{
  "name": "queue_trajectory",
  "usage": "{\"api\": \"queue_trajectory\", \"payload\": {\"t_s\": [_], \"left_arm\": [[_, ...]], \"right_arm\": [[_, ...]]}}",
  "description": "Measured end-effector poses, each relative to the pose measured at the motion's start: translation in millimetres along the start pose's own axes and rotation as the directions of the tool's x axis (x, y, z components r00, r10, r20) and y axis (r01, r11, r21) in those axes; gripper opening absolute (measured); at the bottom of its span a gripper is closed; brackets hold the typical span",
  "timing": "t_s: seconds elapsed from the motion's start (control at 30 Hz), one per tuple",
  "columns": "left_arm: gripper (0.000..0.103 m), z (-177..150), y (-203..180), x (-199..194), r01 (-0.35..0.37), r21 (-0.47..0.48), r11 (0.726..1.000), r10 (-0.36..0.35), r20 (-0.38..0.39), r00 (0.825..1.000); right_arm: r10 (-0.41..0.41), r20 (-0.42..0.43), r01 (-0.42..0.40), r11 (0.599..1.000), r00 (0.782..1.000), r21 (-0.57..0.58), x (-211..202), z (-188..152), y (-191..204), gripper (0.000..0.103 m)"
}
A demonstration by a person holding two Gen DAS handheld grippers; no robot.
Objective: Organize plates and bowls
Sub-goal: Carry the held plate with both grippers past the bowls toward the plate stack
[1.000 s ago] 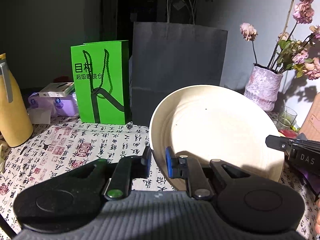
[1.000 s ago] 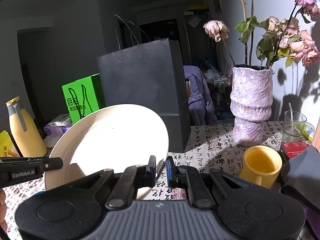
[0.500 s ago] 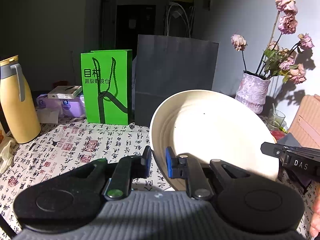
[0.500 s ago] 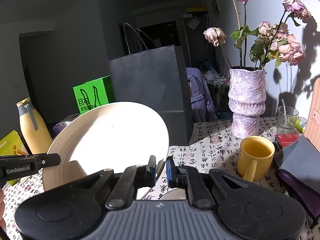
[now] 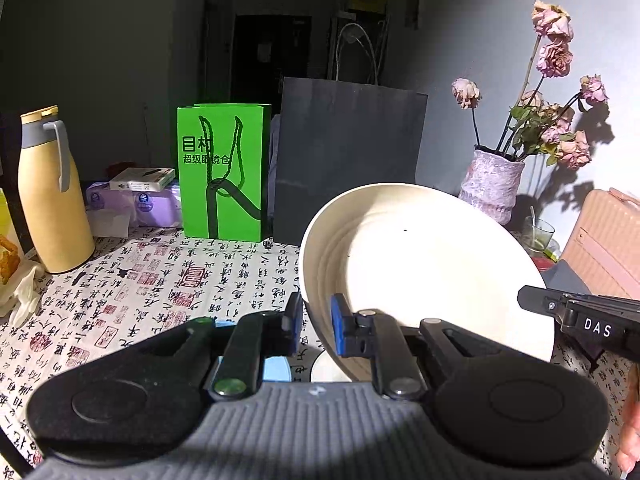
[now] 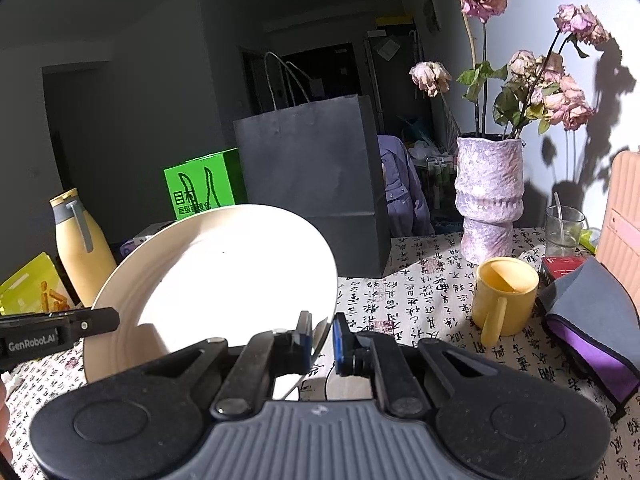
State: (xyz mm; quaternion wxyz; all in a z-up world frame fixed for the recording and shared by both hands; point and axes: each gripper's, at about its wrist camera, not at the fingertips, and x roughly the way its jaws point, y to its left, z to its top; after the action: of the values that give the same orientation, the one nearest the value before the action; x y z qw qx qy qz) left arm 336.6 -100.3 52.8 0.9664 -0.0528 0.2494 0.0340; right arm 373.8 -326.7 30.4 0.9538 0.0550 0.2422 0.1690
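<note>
A large cream plate (image 5: 432, 264) is held tilted above the table, one gripper on each side of its rim. My left gripper (image 5: 316, 326) is shut on its left rim. My right gripper (image 6: 323, 334) is shut on its right rim; the plate also shows in the right wrist view (image 6: 224, 280). The right gripper's tip (image 5: 580, 316) shows at the plate's right edge in the left wrist view. The left gripper's tip (image 6: 60, 330) shows at the plate's left edge in the right wrist view. Something pale and round (image 5: 326, 368) lies under the plate, mostly hidden.
The table has a calligraphy-print cloth (image 5: 160, 280). A black paper bag (image 5: 348, 160) and a green bag (image 5: 224, 172) stand at the back. A yellow flask (image 5: 52, 192) is at the left. A flower vase (image 6: 490, 200), yellow mug (image 6: 504, 296), glass (image 6: 564, 226) and grey pouch (image 6: 592, 312) are at the right.
Both grippers have risen with the plate and drawn back from the bags; more of the tablecloth shows below. The grip on the plate is unchanged.
</note>
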Motion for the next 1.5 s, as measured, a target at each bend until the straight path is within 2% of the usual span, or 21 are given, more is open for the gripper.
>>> {"api": "queue_trajectory", "payload": {"t_s": [0.83,1.5], "left_arm": [[0.016,-34,18,-78,0.004,-0.034,0.999,-0.003,0.049,0.999],[0.016,-67,30,-114,0.008,-0.044,0.999,-0.006,0.04,0.999]], "right_arm": [[0.012,0.001,-0.012,0.999,1.0,-0.04,-60,-33,37,0.01],[0.021,-0.014,-0.022,0.999,1.0,-0.044,-93,-66,55,0.011]]}}
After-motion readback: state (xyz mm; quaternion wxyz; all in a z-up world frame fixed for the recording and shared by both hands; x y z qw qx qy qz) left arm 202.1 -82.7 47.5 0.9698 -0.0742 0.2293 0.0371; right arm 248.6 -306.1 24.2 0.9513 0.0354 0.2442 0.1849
